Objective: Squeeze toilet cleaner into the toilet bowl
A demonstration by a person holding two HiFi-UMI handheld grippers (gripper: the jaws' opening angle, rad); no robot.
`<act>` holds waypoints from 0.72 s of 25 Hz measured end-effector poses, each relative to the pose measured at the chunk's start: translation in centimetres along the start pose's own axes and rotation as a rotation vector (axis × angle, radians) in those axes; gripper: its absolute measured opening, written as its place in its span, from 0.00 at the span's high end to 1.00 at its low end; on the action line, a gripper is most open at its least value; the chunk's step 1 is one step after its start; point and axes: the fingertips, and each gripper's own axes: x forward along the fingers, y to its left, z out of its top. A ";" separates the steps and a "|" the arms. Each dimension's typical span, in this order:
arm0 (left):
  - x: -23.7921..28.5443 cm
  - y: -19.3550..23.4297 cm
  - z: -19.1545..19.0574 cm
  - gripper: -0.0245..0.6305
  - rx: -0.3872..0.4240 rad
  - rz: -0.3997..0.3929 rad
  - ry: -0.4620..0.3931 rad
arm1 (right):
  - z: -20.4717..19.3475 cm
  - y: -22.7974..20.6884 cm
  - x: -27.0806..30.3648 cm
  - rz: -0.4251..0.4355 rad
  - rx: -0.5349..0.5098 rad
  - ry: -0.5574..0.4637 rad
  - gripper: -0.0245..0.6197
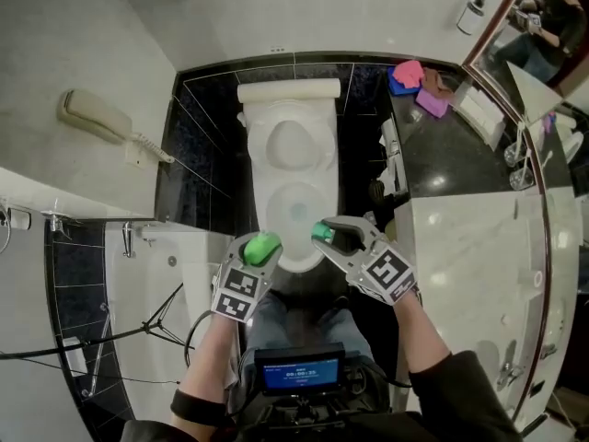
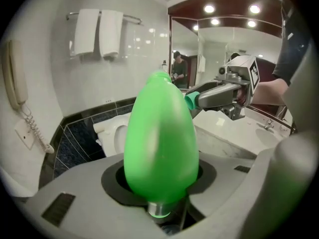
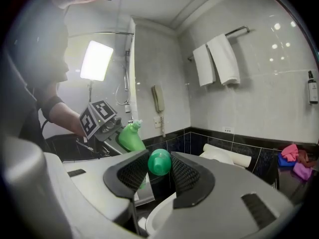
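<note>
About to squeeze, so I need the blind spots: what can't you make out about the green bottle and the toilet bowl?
Green plastic bottle's fill level: opaque, all views.
Its nozzle: foreshortened behind the body in left gripper view, too small in right gripper view.
White toilet bowl's front rim: head view, partly covered by left gripper, right gripper and its green cap.

Both tongs, at lower centre of the head view, are pale grey moulded shells. The left tongs (image 1: 260, 250) bear a cube (image 1: 236, 293) with black-and-white square markers, and the right tongs (image 1: 327, 235) bear a second marker cube (image 1: 390, 272). In the right gripper view, black mesh-textured pads (image 3: 129, 174) line the grey jaws, with small dark slots behind them. At the bottom of the head view the person wears a dark sleeve (image 1: 451, 385), a black wristband (image 1: 196, 405), blue jeans (image 1: 276, 316) and a black device with a blue-lit screen (image 1: 299, 373).
</note>
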 end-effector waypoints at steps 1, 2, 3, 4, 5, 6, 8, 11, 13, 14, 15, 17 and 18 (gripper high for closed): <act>-1.0 -0.2 0.6 0.70 0.002 0.000 -0.019 | 0.8 0.4 -0.4 0.007 -0.005 -0.010 0.72; -1.9 -0.5 1.1 0.70 0.005 0.001 -0.037 | 1.6 0.8 -0.8 0.014 -0.004 -0.024 0.72; -2.8 -0.7 1.6 0.70 0.010 0.002 -0.054 | 2.2 1.3 -1.2 0.023 -0.003 -0.042 0.72; -3.7 -0.9 1.9 0.70 0.016 0.003 -0.069 | 2.8 1.7 -1.6 0.033 -0.008 -0.066 0.72; -4.4 -1.1 2.3 0.70 0.020 0.004 -0.081 | 3.2 2.1 -1.9 0.044 -0.019 -0.090 0.72; -5.1 -1.3 2.5 0.70 0.024 0.004 -0.091 | 3.7 2.5 -2.3 0.055 -0.028 -0.104 0.72; -6.2 -1.7 2.7 0.70 0.031 0.005 -0.106 | 4.8 3.8 -2.8 0.080 -0.030 -0.095 0.72; -7.3 -2.1 2.3 0.70 0.042 0.007 -0.106 | 5.4 4.7 -3.0 0.095 -0.043 -0.094 0.72; -7.6 -2.4 1.9 0.70 0.048 0.009 -0.095 | 5.3 5.0 -3.1 0.101 -0.049 -0.091 0.72; -7.6 -2.5 1.6 0.70 0.049 0.011 -0.087 | 5.3 5.2 -3.1 0.106 -0.050 -0.088 0.72; -7.7 -2.5 1.4 0.70 0.046 0.011 -0.081 | 5.2 5.3 -3.1 0.109 -0.054 -0.091 0.72; -7.9 -2.4 1.0 0.70 0.030 0.006 -0.078 | 5.2 5.5 -3.1 0.115 -0.053 -0.086 0.72; -7.9 -2.4 1.0 0.70 0.024 0.000 -0.079 | 5.2 5.6 -3.1 0.120 -0.049 -0.076 0.72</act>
